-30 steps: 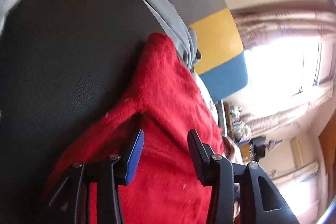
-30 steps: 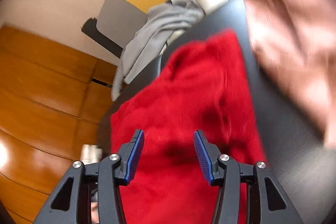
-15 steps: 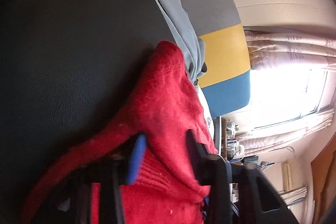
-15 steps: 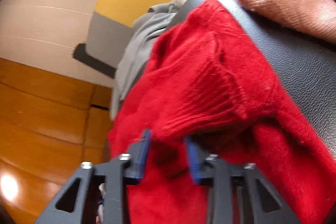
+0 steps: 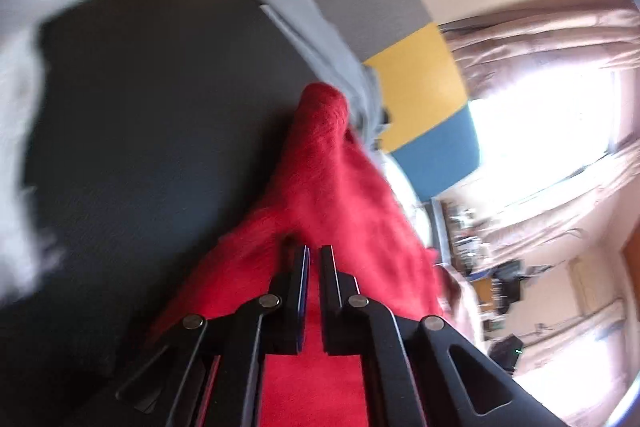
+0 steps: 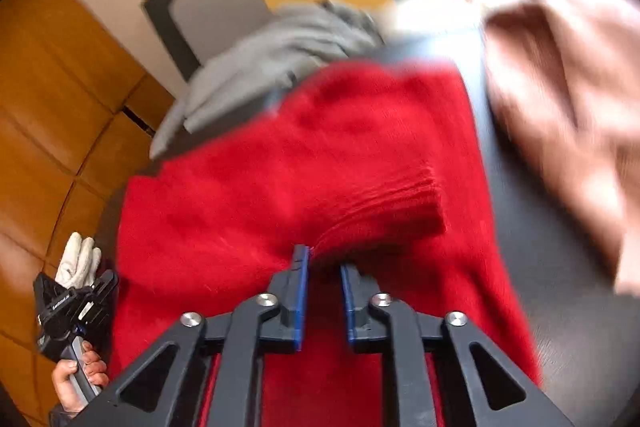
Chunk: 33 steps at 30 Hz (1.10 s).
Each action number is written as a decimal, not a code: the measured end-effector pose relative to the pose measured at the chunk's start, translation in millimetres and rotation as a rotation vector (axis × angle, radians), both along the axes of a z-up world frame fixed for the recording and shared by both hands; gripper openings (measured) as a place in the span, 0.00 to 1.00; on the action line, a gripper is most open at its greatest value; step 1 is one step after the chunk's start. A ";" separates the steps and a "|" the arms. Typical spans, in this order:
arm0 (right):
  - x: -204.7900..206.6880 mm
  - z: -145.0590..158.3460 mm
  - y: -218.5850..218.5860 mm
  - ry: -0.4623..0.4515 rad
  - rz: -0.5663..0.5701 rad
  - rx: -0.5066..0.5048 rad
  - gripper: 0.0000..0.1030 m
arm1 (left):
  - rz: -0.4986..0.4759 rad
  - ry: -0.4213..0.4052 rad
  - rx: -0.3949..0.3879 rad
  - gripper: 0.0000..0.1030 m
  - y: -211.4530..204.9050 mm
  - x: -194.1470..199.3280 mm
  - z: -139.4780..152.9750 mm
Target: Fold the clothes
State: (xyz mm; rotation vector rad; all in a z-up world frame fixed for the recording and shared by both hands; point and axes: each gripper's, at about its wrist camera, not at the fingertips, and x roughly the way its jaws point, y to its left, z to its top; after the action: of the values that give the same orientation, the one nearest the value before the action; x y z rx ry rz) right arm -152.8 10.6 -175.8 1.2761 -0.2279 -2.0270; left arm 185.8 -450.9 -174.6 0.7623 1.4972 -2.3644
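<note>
Left wrist: black leather surface, bright window.

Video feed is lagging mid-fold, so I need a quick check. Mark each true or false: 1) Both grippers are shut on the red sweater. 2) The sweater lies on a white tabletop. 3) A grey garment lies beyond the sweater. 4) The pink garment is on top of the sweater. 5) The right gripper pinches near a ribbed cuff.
1) True: the left gripper and right gripper each pinch the red sweater.
2) False: it lies on a black surface.
3) True: the grey garment sits at its far edge.
4) False: the pink garment lies beside the sweater, to its right.
5) True: the ribbed cuff starts at its fingertips.
</note>
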 end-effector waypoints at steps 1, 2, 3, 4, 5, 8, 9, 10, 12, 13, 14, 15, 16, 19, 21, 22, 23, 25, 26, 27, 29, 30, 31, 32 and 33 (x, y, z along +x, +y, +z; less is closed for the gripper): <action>1.4 -0.8 7.3 0.005 -0.007 -0.026 0.24 | -0.003 -0.015 -0.005 0.06 0.4 5.7 0.5; 2.2 1.5 13.2 0.020 -0.015 -0.029 0.35 | -0.005 -0.028 -0.011 0.12 0.9 11.1 1.4; 3.0 4.3 17.7 0.037 -0.022 -0.014 0.41 | 0.001 -0.032 -0.022 0.14 1.5 14.3 5.5; 3.8 9.7 21.8 0.059 -0.027 -0.006 0.45 | 0.007 -0.040 -0.054 0.14 3.0 16.4 12.4; 4.7 17.2 24.5 0.087 -0.028 -0.007 0.45 | 0.004 -0.037 -0.101 0.15 5.4 14.5 22.4; 5.5 42.3 18.2 0.177 -0.016 -0.006 0.47 | -0.040 -0.020 -0.214 0.22 13.7 -8.1 47.4; 6.7 50.3 8.3 0.205 0.007 0.000 0.47 | -0.064 -0.019 -0.244 0.24 17.2 -21.5 53.3; 6.9 56.3 -3.4 0.237 0.035 0.019 0.48 | -0.087 -0.017 -0.275 0.24 20.7 -34.9 59.2; 6.1 60.3 -36.0 0.314 0.098 0.107 0.51 | -0.132 -0.016 -0.335 0.26 27.6 -61.4 70.3; 4.8 59.8 -51.5 0.346 0.128 0.156 0.52 | -0.142 -0.034 -0.361 0.26 29.5 -71.8 69.7; 1.9 57.6 -61.4 0.362 0.155 0.189 0.53 | -0.151 -0.052 -0.387 0.26 31.3 -82.1 69.0; -2.1 54.8 -70.1 0.374 0.180 0.217 0.54 | -0.158 -0.070 -0.411 0.26 33.0 -91.8 68.0; -6.6 52.4 -78.3 0.386 0.202 0.247 0.56 | -0.154 -0.090 -0.423 0.26 33.6 -96.1 64.4; -28.4 39.4 -102.7 0.370 0.272 0.319 0.74 | -0.145 -0.153 -0.426 0.27 34.9 -106.7 45.9; -38.6 25.9 -110.9 0.314 0.317 0.342 0.74 | -0.142 -0.189 -0.401 0.27 34.5 -102.1 28.4; -40.8 21.4 -112.4 0.292 0.338 0.344 0.63 | -0.140 -0.190 -0.398 0.27 34.1 -97.7 22.1; -39.2 23.5 -111.9 0.295 0.352 0.336 0.45 | -0.130 -0.179 -0.415 0.26 35.7 -91.3 21.4; -32.6 37.6 -111.9 0.327 0.370 0.325 0.08 | -0.105 -0.180 -0.434 0.25 37.3 -81.0 19.4; -29.2 45.7 -111.9 0.355 0.373 0.320 0.09 | -0.090 -0.189 -0.438 0.25 37.6 -76.9 18.2; -25.8 55.6 -111.8 0.403 0.365 0.316 0.08 | -0.075 -0.196 -0.439 0.25 37.4 -73.1 17.0; -26.7 57.0 -109.5 0.430 0.334 0.330 0.09 | -0.061 -0.190 -0.396 0.21 31.8 -70.8 16.8; -28.9 53.3 -107.9 0.427 0.315 0.342 0.10 | -0.058 -0.188 -0.385 0.21 30.3 -69.6 19.6; -31.1 49.6 -106.3 0.423 0.296 0.354 0.15 | -0.066 -0.173 -0.372 0.23 29.3 -69.1 23.8; -33.3 45.9 -104.7 0.420 0.278 0.366 0.27 | -0.071 -0.148 -0.366 0.26 25.6 -69.8 29.4; -35.5 42.3 -103.0 0.416 0.259 0.378 0.32 | -0.077 -0.122 -0.360 0.26 21.9 -70.4 35.1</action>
State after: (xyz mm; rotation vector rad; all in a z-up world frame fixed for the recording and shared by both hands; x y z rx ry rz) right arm -188.3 -92.4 -133.5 0.9975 0.5098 -2.1072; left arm 115.3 -429.0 -139.5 0.8638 0.9708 -2.4914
